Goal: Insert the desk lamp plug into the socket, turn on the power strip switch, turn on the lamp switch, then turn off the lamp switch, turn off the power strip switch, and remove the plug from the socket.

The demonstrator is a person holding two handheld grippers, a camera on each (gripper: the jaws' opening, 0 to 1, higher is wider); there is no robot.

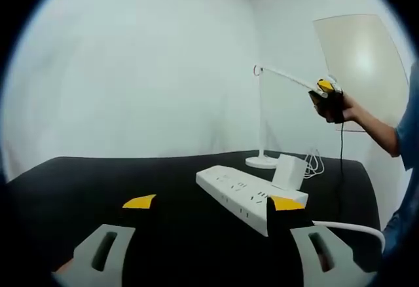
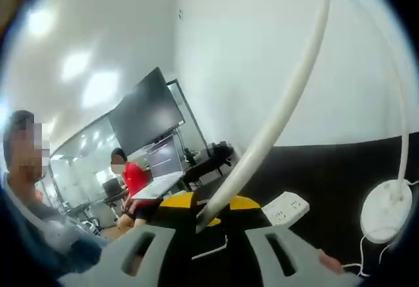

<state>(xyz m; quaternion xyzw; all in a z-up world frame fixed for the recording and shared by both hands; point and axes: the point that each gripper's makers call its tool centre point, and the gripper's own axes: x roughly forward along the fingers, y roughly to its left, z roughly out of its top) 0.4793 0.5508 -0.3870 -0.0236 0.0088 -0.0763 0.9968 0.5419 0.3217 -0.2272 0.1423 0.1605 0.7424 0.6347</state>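
On the black table (image 1: 98,175) lies a white power strip (image 1: 242,192) with a white plug (image 1: 288,172) standing in its far end. Behind it rises the white desk lamp from its round base (image 1: 262,162), its thin arm (image 1: 288,77) reaching right. My left gripper (image 1: 213,203) hovers open just before the strip, holding nothing. The right gripper (image 1: 327,97), held by a hand, sits at the arm's end. In the right gripper view the lamp arm (image 2: 288,97) runs down between the yellow tips of my right gripper (image 2: 211,203), which close on its end. The power strip (image 2: 285,210) and lamp base (image 2: 386,211) lie below.
A white cable (image 1: 347,227) curves over the table's right side and cord loops (image 1: 316,164) lie beside the lamp base. White walls stand behind the table. In the right gripper view a large dark monitor (image 2: 147,113) and seated people (image 2: 134,179) are in the background.
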